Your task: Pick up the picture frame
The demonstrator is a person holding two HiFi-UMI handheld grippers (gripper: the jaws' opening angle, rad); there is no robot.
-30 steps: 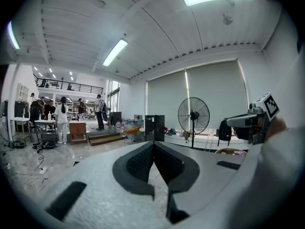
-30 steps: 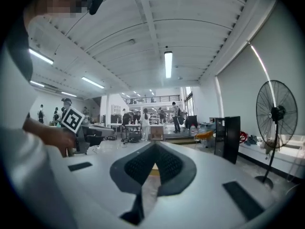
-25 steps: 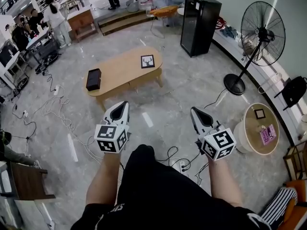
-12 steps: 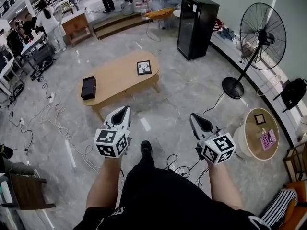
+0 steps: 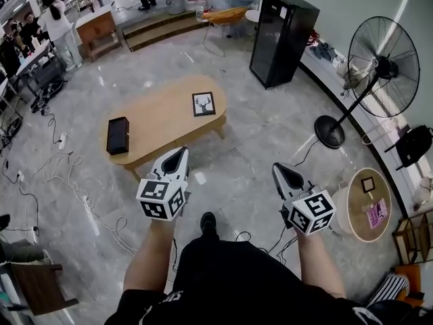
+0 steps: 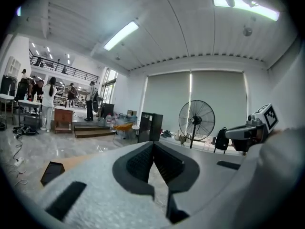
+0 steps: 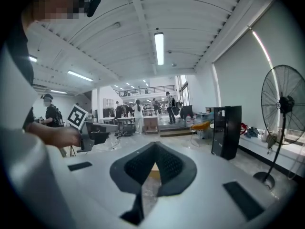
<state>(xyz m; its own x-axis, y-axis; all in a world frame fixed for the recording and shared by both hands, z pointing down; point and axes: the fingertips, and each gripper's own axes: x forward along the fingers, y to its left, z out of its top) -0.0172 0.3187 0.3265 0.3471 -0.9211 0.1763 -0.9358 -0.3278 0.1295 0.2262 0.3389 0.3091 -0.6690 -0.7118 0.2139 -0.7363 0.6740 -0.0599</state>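
A black picture frame (image 5: 203, 103) with a deer print lies flat near the right end of the oval wooden coffee table (image 5: 162, 117). My left gripper (image 5: 180, 152) hovers just short of the table's near edge, jaws shut and empty. My right gripper (image 5: 279, 170) is held over the floor further right, also shut with nothing in it. In the left gripper view the left gripper (image 6: 153, 146) points level across the room, and the table edge (image 6: 78, 162) shows at its left. The right gripper (image 7: 154, 147) in its own view has a corner of the table (image 7: 153, 171) showing behind its tips.
A black box (image 5: 118, 135) lies on the table's left end. A tall black cabinet (image 5: 281, 39) and a standing fan (image 5: 382, 70) are at the right. A small round table (image 5: 369, 202) stands beside my right arm. Cables (image 5: 40, 181) trail over the floor at left. People stand at the far back.
Both grippers have come forward toward the coffee table, which now lies nearer and lower in the head view. Their jaws have stayed shut.
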